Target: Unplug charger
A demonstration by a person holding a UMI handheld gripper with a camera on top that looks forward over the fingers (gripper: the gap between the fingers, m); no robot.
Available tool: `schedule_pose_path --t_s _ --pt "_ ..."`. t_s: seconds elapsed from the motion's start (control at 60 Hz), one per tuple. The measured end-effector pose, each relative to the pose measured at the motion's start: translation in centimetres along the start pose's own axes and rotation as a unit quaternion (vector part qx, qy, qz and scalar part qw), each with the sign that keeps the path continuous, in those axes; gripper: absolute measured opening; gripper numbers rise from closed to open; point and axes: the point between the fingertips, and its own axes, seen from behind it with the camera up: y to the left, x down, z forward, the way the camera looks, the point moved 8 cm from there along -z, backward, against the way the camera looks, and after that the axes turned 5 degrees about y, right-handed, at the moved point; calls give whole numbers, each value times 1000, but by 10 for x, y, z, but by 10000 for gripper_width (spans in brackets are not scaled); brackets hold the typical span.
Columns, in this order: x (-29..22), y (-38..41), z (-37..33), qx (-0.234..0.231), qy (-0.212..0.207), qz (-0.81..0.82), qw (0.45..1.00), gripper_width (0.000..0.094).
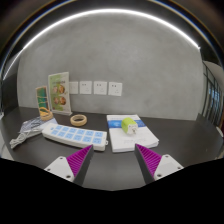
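Note:
A white power strip [70, 134] with blue squares on its top lies on the dark table [185, 140], just ahead of my left finger. To its right is a flat white box [130, 139], and a small white and green block [124, 123] sits at its far end; I cannot tell if this is the charger. My gripper [113, 166] is open and empty. Its purple pads [80, 160] stand wide apart, low over the table, short of both things.
A roll of tape [78, 119] lies behind the strip. Loose cables [25, 131] lie at the left. Two upright printed cards [58, 92] stand at the back left. Wall sockets [100, 88] are on the grey wall behind.

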Motion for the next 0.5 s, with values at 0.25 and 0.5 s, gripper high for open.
schedule_pose_path --t_s 0.25,0.5 --pt "45 49 -93 11 18 2 1000 841" --pt "63 -10 -129 56 9 -17 998 842"
